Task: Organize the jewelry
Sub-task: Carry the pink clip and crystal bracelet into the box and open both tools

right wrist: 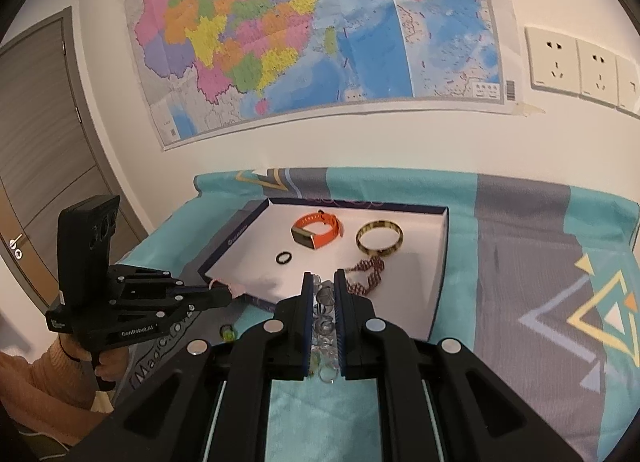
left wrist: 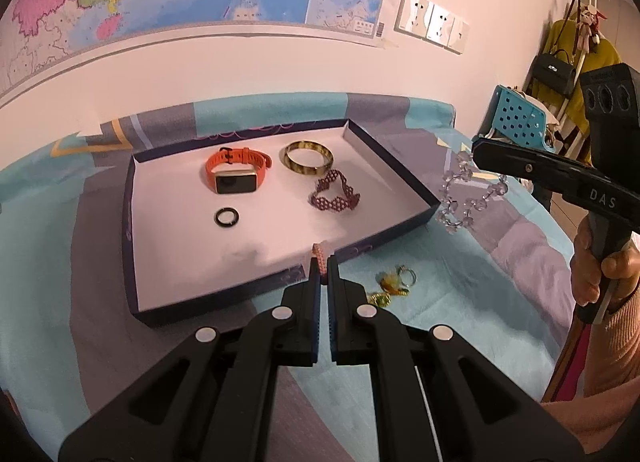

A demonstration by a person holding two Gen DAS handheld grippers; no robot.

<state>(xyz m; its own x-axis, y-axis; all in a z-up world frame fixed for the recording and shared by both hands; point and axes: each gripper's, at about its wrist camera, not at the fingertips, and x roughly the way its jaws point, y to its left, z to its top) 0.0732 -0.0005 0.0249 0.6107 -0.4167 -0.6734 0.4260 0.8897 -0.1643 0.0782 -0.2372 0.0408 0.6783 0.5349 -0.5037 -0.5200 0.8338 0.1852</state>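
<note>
A shallow white-lined box lid (left wrist: 168, 282) (right wrist: 438, 262) lies on the bedspread. It holds an orange smartwatch (left wrist: 234, 174) (right wrist: 316, 232), a yellow bangle (left wrist: 309, 157) (right wrist: 379, 242), a dark red beaded bracelet (left wrist: 334, 194) (right wrist: 366, 276) and a small black ring (left wrist: 227, 217) (right wrist: 283, 258). My left gripper (left wrist: 323, 262) is shut on a pink woven bracelet (left wrist: 320, 260) over the box's near edge. My right gripper (right wrist: 323, 282) is shut on a clear crystal bracelet (right wrist: 325, 322) (left wrist: 468, 198), held in the air beside the box's right side.
A small yellow-green trinket (left wrist: 394, 284) (right wrist: 228, 332) lies on the bedspread just outside the box. A map and wall sockets (right wrist: 580, 66) are on the wall behind. A door (right wrist: 36, 166) is at the left and a coat rack (left wrist: 576, 58) at the right.
</note>
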